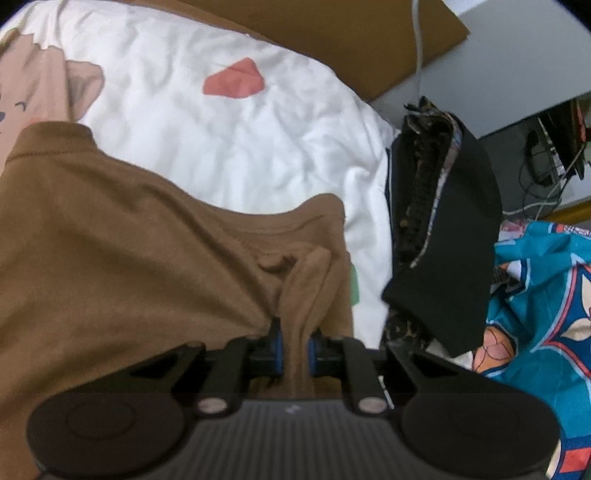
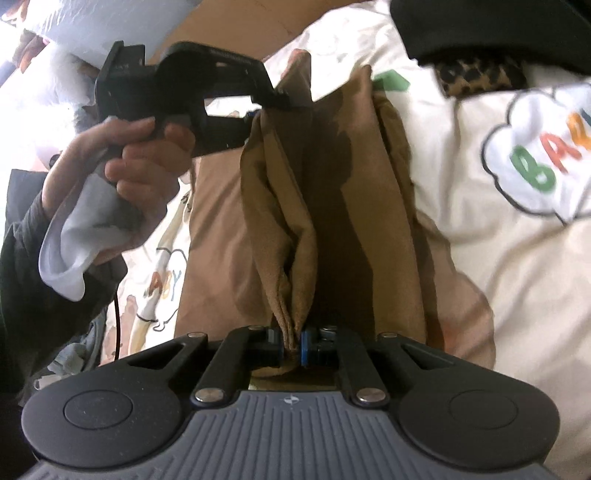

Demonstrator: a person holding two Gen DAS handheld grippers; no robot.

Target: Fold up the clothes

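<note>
Left wrist view: the left gripper (image 1: 294, 349) sits at 6 o'clock, its blue-edged pads clamped on a bunched fold of the brown garment (image 1: 122, 236). The garment spreads from the pads toward 9 and 10 o'clock over a white duvet (image 1: 221, 140) printed with a red shape (image 1: 234, 79) near 12 o'clock and a tan cartoon animal (image 1: 40, 85) at 10 o'clock. At 3 o'clock a black garment (image 1: 461, 229) lies over a leopard-print piece (image 1: 421, 192), and a teal basketball-print fabric (image 1: 546, 295) fills 4 o'clock. A cardboard sheet (image 1: 332, 33) lies at 12 to 1 o'clock.

Right wrist view: the right gripper (image 2: 291, 341) at 6 o'clock is closed tight on a thin pinch of the brown garment (image 2: 332, 192), which rises in loose vertical folds toward 12 o'clock. There the left gripper (image 2: 280, 99) grips its far edge; the person's left hand (image 2: 144, 155) holds that tool at 10 o'clock, with a white cloth (image 2: 74, 243) against the palm. The duvet (image 2: 517, 277) shows coloured letters (image 2: 543, 162) at 2 o'clock.
</note>
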